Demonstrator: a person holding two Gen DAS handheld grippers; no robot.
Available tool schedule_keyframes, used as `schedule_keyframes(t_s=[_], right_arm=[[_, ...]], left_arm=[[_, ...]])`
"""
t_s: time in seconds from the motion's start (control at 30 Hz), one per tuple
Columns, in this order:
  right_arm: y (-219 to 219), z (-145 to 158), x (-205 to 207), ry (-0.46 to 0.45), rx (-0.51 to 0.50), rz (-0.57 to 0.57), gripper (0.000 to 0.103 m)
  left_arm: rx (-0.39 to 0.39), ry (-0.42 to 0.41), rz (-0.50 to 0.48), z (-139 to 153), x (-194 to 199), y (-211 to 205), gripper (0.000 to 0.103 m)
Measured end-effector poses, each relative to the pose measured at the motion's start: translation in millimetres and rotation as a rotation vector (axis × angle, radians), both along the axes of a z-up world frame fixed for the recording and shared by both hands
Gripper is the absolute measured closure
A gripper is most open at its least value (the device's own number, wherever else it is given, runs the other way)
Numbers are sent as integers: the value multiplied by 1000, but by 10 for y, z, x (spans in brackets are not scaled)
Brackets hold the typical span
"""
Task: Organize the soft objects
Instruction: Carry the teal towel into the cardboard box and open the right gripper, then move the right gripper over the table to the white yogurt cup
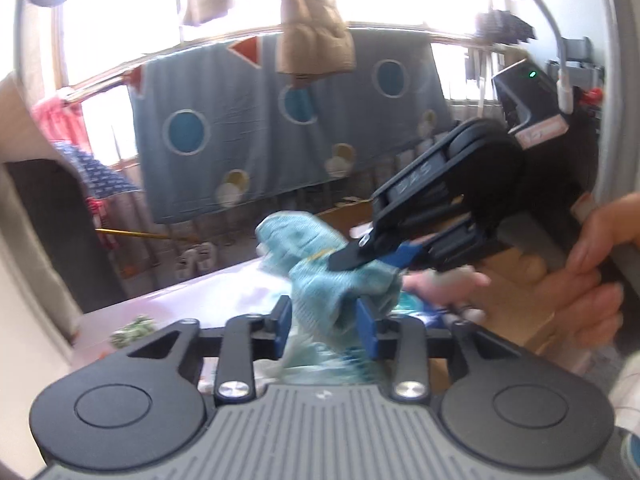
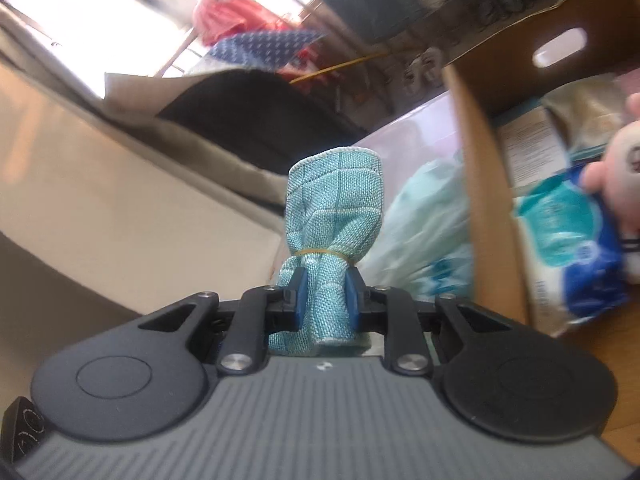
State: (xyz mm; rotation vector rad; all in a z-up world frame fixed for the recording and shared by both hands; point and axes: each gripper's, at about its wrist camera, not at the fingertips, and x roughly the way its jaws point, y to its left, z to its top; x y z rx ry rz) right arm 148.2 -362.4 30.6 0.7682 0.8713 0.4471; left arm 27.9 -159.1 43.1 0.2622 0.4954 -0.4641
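Teal woven cloth bundle (image 2: 332, 236), cinched by a thin yellow rubber band (image 2: 324, 253), sits clamped between the blue pads of the right gripper (image 2: 325, 300). The left gripper (image 1: 326, 322) pinches the same cloth lower down, jaws narrowed onto it. Just beyond stands a brown cardboard box (image 2: 480, 200) holding a blue-and-white plastic tissue pack (image 2: 576, 256); a grey spotted blanket (image 1: 248, 120) hangs behind.

I can read nothing: the raised letters on my right gripper (image 1: 362, 256) at two o'clock and the print on the blue packet (image 2: 576, 252) at three o'clock are blurred.
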Motion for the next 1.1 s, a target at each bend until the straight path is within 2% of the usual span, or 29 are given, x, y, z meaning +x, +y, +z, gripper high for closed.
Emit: schedule_keyframes(t_s=[0.13,0.2,0.3,0.47,0.57,0.67,0.87,1.1], right_arm=[[-808,52,-255,-19,-57,-156,84],[-1135,83,-342,-23,-111,-219,84],[-1474,32,-354,-10,-214,-290,84],[-1660,-291,-179,46,-390,-335,80],[-1634,-481,-86,85,-498,-323,80],[-1575,-553,-62,86,-582,-310,80],[-1505,-499,-127,81,-580,-308,80],[-1276,-278,-347,18,-397,-290,71]], left_arm=[[20,38,-26,-168,111,-177,64],[32,54,-14,-237,95,-128,64],[45,70,21,-296,272,-29,63],[61,106,106,-309,472,280,63],[66,120,147,-284,499,476,63],[61,131,182,-285,488,614,63],[43,153,239,-306,467,901,61],[34,156,313,-317,321,1337,41]])
